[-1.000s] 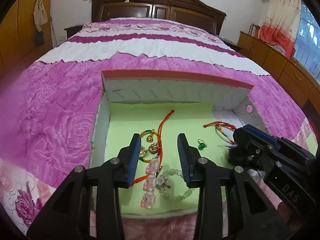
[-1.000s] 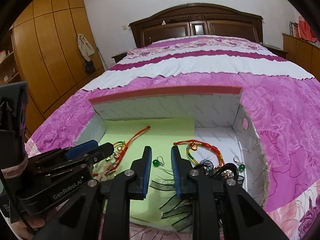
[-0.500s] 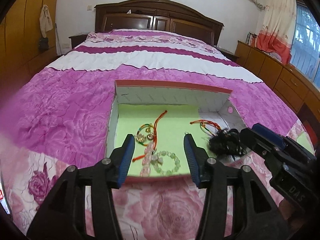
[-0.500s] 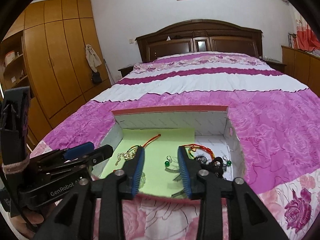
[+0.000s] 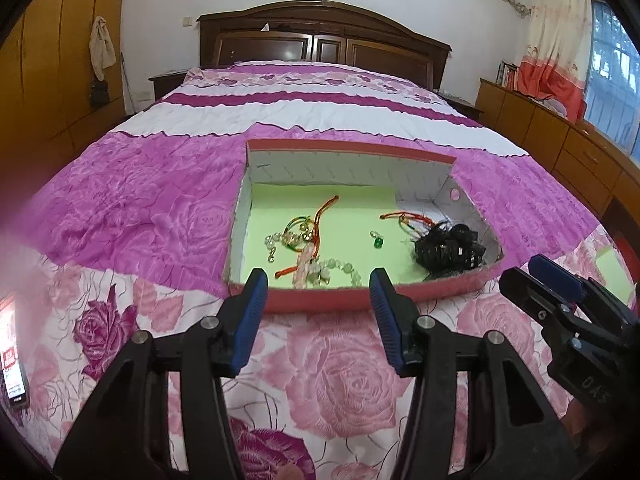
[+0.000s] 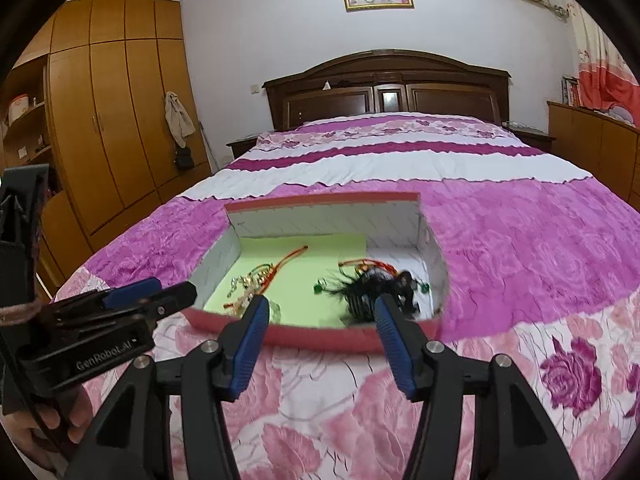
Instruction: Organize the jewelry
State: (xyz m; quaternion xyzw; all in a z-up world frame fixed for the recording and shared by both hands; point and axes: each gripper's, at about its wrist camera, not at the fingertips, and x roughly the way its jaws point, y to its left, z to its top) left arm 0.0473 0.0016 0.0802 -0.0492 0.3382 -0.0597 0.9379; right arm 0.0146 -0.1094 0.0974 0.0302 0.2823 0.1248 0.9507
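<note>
both my tongs — left gripper (image 5: 318, 286) and right gripper (image 6: 320, 314) — gape wide, holding nothing, above the quilt (image 5: 344, 364) — the jewelry (image 5: 308, 240) lies inside the box (image 5: 328, 304) ahead.

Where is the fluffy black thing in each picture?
Left wrist view: the black feathery clip lies in the right part of the box, off the green sheet's right edge.
Right wrist view: the same clip sits low in the middle of the picture, by the right gripper, blurred.
Shared landmark: the small green bead lies just to the left of the clip in both views.
</note>
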